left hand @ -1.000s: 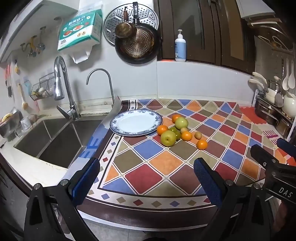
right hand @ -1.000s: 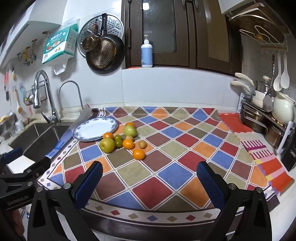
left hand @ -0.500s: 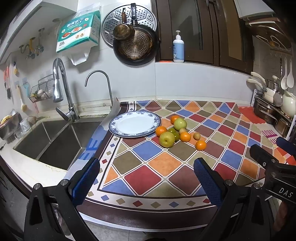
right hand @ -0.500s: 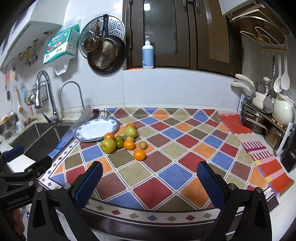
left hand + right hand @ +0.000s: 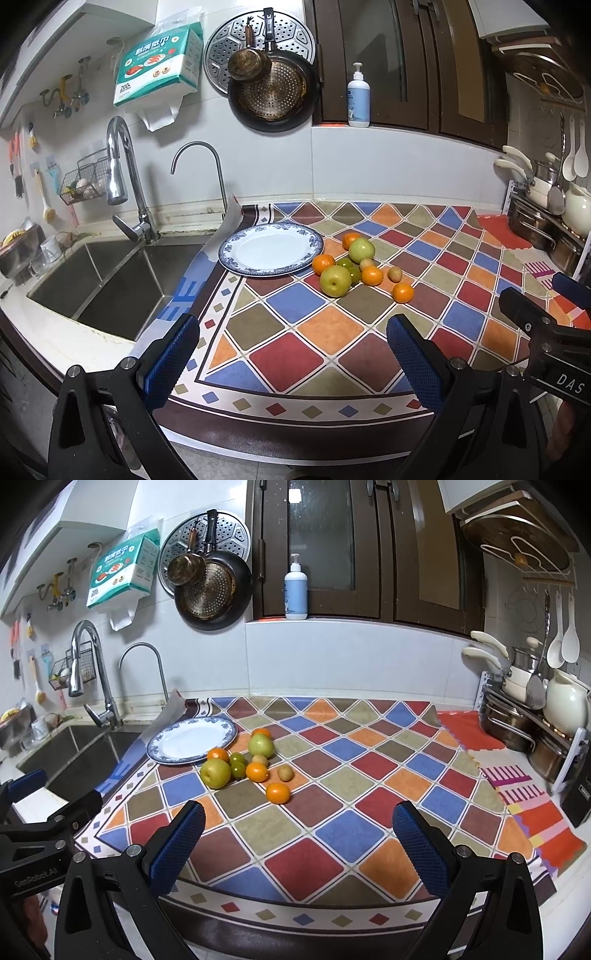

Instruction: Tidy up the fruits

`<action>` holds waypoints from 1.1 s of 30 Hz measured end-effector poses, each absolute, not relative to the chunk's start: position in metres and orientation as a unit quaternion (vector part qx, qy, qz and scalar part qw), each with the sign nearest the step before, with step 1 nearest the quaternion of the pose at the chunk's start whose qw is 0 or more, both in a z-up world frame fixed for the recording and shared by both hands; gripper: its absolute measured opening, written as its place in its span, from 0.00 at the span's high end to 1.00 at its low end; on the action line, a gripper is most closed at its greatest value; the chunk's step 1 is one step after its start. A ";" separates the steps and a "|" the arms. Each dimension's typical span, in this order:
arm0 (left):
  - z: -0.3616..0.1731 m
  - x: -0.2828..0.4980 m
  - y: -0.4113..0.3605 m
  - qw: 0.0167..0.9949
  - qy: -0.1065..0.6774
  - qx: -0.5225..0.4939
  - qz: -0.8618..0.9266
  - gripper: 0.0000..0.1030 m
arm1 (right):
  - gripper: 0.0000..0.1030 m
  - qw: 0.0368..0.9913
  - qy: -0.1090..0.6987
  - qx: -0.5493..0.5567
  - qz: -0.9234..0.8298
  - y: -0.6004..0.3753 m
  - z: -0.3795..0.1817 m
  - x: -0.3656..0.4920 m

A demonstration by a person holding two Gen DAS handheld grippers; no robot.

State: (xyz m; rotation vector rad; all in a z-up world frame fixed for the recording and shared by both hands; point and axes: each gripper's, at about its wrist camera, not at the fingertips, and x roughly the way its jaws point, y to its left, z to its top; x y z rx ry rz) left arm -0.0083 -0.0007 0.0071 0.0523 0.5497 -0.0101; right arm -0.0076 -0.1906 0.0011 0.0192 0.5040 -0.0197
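- While nothing is in my fingers, I am holding both grippers low at the near edge of the counter, with the fruits well ahead of me.
- My left gripper (image 5: pixel 291 354) is standing wide open and empty, and my right gripper (image 5: pixel 297 843) is standing wide open and empty too.
- The fruits are sitting in a small bunch on the colorful mat (image 5: pixel 332 332), just beside the plate (image 5: pixel 269 254), and the plate is holding nothing.
- I am thinking the plate is where the fruits should go, so I am getting ready to pick the first one.
- The orange (image 5: pixel 277 792) at the near side is lying a little apart from the others, so I am guessing it is the easy one for my right gripper.
- The big green apple (image 5: pixel 335 281) is touching other fruits, so I am planning to come at it from the open near side and not bump its friends.
- Round fruits are rolling easily, so I am planning to come down slowly, put one finger on each side, and squeeze softly.
- The sink (image 5: pixel 103 288) is lying just past the plate, so I am wanting to set each fruit in the middle of the plate, not near its rim.
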 end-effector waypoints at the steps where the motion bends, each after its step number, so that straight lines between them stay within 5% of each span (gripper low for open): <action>1: 0.007 -0.007 -0.001 0.962 0.271 0.026 -0.005 0.00 | 0.01 0.968 0.249 0.009 -0.009 -0.190 0.001 -0.008; 33: 0.008 -0.002 0.002 0.964 0.265 0.024 -0.009 0.00 | 0.01 0.969 0.247 0.008 -0.009 -0.188 0.001 -0.005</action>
